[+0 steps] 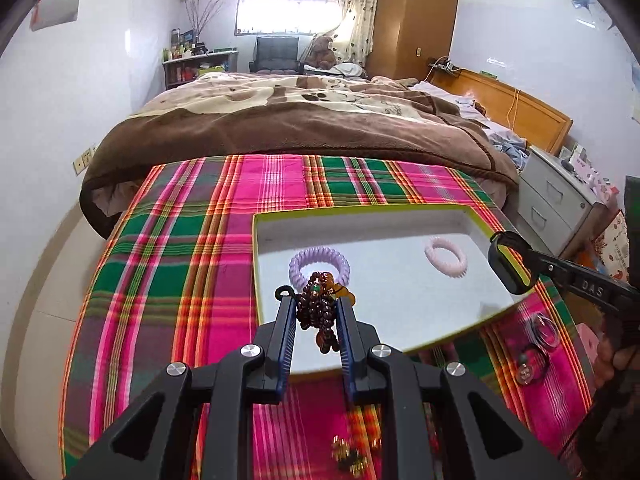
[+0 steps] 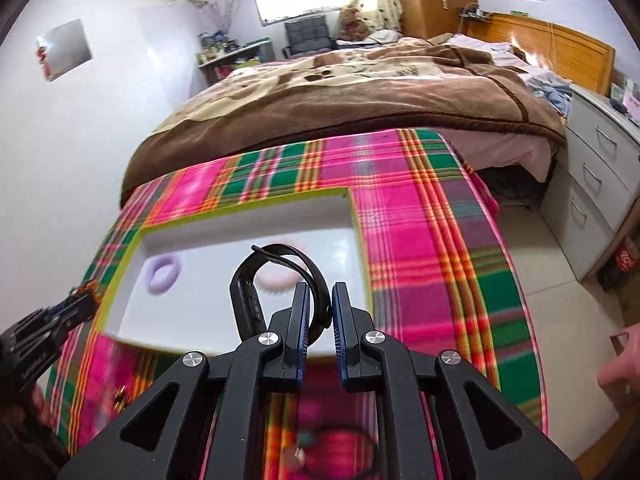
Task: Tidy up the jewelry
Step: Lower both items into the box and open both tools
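One plaid-covered table bears one white tray containing two coil hair ties. Left gripper is clamped on one dark bead bracelet above the tray's near edge. Right gripper is pinched tight on one black wristband, also over the tray.

The one legible marking is the raised lettering "DAS" on the black arm of the right gripper, seen at the right edge of the left wrist view. Other print, on the far shelf items and wall papers, is too small to read.
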